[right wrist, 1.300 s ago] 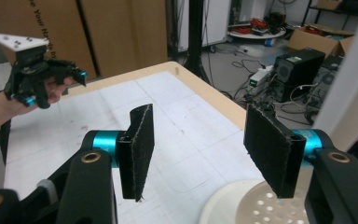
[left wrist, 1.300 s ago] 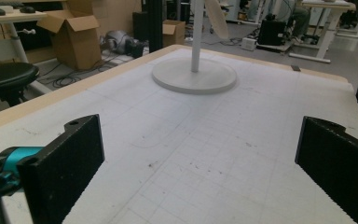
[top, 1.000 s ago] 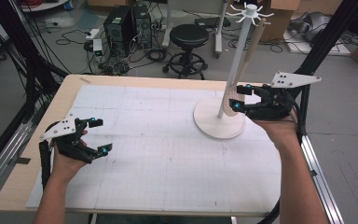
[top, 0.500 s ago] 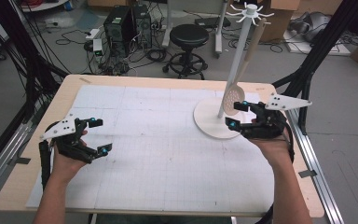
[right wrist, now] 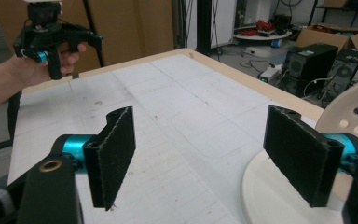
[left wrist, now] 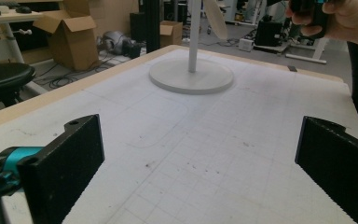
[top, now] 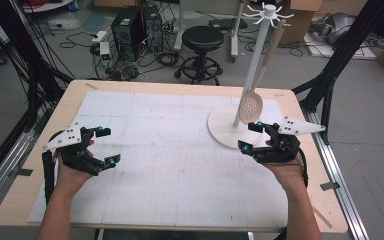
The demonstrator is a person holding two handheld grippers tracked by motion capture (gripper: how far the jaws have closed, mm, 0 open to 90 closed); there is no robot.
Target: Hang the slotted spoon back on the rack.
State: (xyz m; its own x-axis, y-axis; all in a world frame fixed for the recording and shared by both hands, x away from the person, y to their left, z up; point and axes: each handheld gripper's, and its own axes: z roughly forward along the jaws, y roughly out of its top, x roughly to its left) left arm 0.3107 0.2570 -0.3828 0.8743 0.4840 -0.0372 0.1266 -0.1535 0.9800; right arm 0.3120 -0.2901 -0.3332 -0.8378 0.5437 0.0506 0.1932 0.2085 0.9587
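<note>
Slotted spoon (top: 253, 106) hung on the white rack (top: 252, 75), the right gripper (top: 250, 136) sits empty just below it, jaws just opened; withdrawal seems next. Left gripper (top: 106, 146) rests released, well apart.

Even, diffuse room light falls from overhead, so the white mat on the counter (top: 180, 165) reads bright without glare and shadows stay faint (a soft one under each hand). The high view is slightly soft and grainy. In both gripper views the near black pads (right wrist: 114, 154) are a little blurred, and straight lines bow toward the edges.
</note>
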